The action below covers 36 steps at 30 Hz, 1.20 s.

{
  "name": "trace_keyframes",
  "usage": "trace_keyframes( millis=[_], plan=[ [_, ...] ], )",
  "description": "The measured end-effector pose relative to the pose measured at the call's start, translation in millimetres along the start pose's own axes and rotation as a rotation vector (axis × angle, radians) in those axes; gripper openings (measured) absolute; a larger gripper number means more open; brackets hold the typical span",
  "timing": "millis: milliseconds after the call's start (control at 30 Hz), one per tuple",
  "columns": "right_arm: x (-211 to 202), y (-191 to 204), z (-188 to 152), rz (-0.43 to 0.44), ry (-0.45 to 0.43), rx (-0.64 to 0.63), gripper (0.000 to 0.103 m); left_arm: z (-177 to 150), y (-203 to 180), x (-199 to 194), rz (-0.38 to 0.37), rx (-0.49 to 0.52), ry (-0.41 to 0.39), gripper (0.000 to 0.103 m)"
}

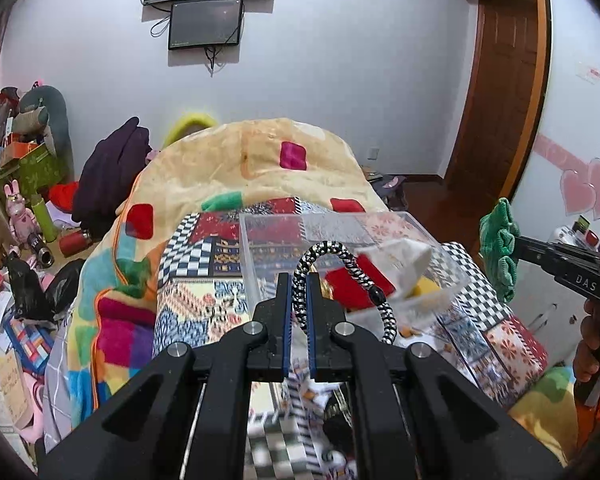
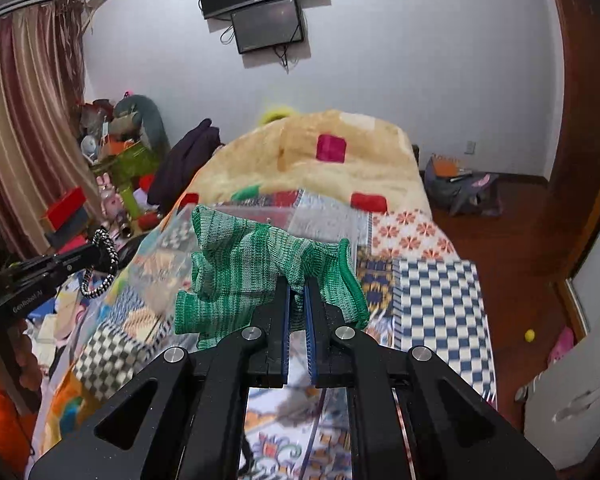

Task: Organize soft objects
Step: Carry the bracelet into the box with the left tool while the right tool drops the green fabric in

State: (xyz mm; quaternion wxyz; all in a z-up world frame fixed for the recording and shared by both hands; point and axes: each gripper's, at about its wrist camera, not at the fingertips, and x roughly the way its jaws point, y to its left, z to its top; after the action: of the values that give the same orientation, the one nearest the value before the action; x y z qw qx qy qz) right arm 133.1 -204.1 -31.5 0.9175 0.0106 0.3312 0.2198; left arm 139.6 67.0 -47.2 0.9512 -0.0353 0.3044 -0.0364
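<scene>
My left gripper is black with blue pads, pinching a black-and-white twisted cord. My right gripper has the same colours and holds a green-and-grey striped knit glove. Behind the clear box there's a patchwork bedspread with blue-white checks, then a cream blanket with red, magenta and green squares.

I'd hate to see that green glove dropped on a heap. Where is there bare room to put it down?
The patchwork bedspread right of the clear box lies bare. The box's left half is free; its right holds red, white and yellow items. The floor left of the bed is crowded with clutter.
</scene>
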Motion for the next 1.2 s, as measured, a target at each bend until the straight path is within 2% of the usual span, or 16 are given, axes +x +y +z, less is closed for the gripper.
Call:
trace_keyframes(
  millis=[233, 467, 633, 733, 933, 1100, 1200],
  plan=[
    [36.0, 3.8, 6.5, -0.021, 0.027, 0.002, 0.006, 5.6, 4.4, 47.6, 0.014, 0.006, 0.055, 0.005],
    [78.6, 8.7, -1.5, -0.036, 0.116, -0.019, 0.006, -3.8, 1.5, 91.4, 0.012, 0.025, 0.136, 0.005],
    [94.1, 13.1, -5.4, -0.038, 0.157, -0.044, 0.006, -7.2, -5.1, 106.2, -0.002, 0.046, 0.159, 0.005],
    [98.1, 15.8, -8.1, -0.042, 0.173, -0.057, 0.006, -7.5, -10.5, 110.2, 0.02, 0.065, 0.158, 0.005],
    [94.2, 17.9, -7.8, -0.04, 0.185, -0.063, 0.006, -4.7, -7.1, 107.7, 0.005, 0.037, 0.173, 0.006],
    [88.8, 15.2, -7.7, -0.041, 0.195, -0.063, 0.01, -2.9, -3.8, 96.0, -0.01, 0.011, 0.174, 0.011],
    [80.4, 13.5, -7.8, -0.03, 0.19, -0.06, 0.018, -1.6, -4.4, 81.8, -0.012, 0.014, 0.156, 0.021]
  ],
)
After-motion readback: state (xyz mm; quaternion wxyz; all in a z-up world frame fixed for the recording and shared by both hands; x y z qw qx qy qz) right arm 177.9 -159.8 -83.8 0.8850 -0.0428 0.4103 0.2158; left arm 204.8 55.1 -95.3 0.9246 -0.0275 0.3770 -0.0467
